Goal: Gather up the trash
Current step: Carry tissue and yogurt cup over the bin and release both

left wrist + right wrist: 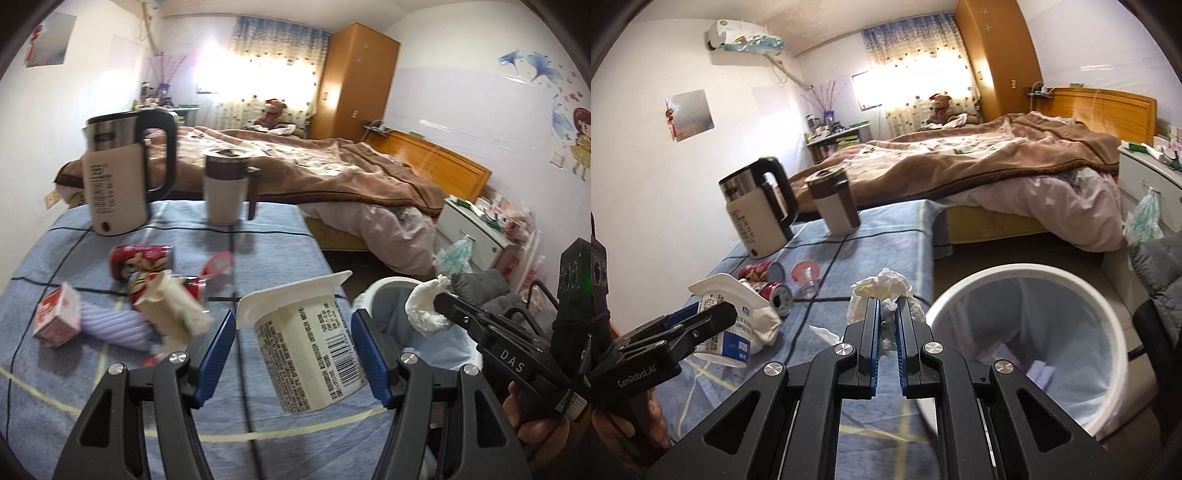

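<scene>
My left gripper [293, 325] holds a white yogurt cup [310, 350] tilted between its blue pads, above the table's right side; it also shows in the right wrist view [724, 321]. My right gripper [888, 310] is shut on a crumpled white tissue [881, 291], seen too in the left wrist view [428, 306], just left of the white trash bin [1071, 295] with a liner. On the blue tablecloth [55, 266] lie red cans [768, 280], a small carton [57, 314], a white wrapper [173, 306] and a clear cup with a red lid [807, 277].
A kettle [118, 173] and a lidded mug [225, 184] stand at the table's far end. A bed [332, 162] lies beyond, with a white nightstand [476, 225] at right. A grey jacket [1160, 266] hangs beside the bin.
</scene>
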### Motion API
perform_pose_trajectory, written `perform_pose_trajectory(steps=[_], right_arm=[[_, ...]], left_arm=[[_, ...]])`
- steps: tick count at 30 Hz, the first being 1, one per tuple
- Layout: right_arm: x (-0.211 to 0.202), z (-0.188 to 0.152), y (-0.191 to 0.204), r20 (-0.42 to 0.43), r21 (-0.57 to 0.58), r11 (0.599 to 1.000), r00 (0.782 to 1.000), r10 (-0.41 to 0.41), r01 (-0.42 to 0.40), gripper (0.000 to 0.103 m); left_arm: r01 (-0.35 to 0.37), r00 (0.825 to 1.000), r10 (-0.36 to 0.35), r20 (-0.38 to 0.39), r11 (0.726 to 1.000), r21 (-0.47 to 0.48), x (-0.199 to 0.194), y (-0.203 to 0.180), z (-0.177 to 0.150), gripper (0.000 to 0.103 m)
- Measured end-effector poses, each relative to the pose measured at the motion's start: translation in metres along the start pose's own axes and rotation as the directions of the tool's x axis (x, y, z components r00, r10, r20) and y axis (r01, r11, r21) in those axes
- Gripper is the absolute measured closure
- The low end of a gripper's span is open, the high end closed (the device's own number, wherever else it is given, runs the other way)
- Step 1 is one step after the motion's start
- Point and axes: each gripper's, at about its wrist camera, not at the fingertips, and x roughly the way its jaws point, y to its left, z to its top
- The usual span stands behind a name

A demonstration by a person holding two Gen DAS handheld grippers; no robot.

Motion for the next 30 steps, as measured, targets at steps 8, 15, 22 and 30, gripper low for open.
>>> perform_pose_trajectory(steps=[8, 15, 22, 30], right_arm=[[-0.012, 0.002, -0.033, 0.002, 0.016, 0.996, 0.997, -0.083, 0.083, 0.095], [-0.014, -0.004, -0.068, -0.020, 0.032, 0.985, 0.985, -0.171, 0.171, 0.095], [-0.007, -0.017, -0.097, -0.070, 0.045, 0.969, 0.969, -0.238, 0.241, 0.095], [0.000, -0.027, -0.124, -0.123, 0.059, 0.954, 0.950, -0.286, 0.295, 0.094]], left_arm=[[0.116, 0.993, -0.114, -0.038, 0.992, 0.044, 0.028, -0.039, 0.006, 0.036], [0.183, 0.981, -0.176, -0.083, 0.979, 0.086, 0.056, -0.075, 0.000, 0.036], [0.209, 0.972, -0.193, -0.134, 0.971, 0.116, 0.080, -0.107, -0.003, 0.036], [0.235, 0.959, -0.206, -0.194, 0.963, 0.136, 0.104, -0.131, -0.009, 0.036]])
